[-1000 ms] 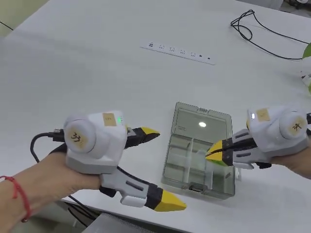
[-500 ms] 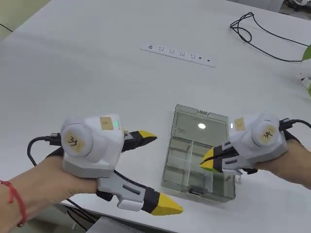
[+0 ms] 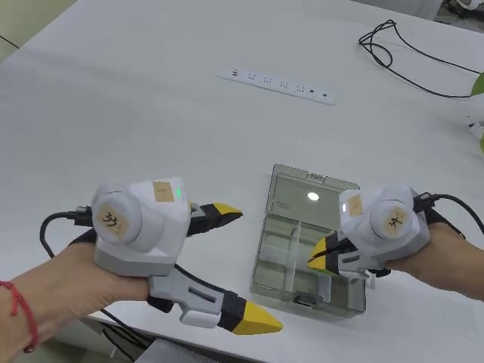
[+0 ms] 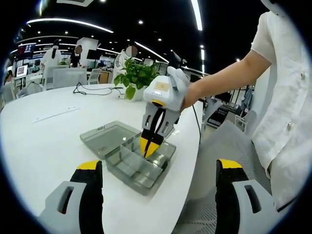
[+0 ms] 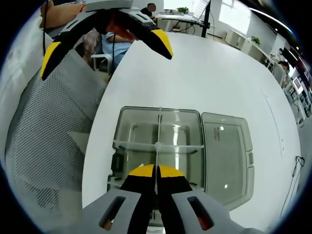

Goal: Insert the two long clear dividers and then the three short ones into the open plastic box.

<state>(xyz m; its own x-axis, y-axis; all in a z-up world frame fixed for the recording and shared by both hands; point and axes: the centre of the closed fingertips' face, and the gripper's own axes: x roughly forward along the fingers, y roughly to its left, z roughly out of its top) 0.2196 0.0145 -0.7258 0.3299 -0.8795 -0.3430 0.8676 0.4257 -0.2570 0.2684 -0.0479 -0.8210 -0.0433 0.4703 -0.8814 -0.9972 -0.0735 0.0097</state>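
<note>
"Two things lay far back on the desk: one power strip and one looped black cable. One plant stood near the edge."

"Anything over the box?"

"The right claw hung above its base and hid part of it. The clear box lay open by the front edge, lid flat."

"Dividers?"

"Two, crossing inside. The right claw's closed jaws pinched a divider by its top. A cross divider ran through it. The left claw hovered beside the box, spread wide, empty."
</note>
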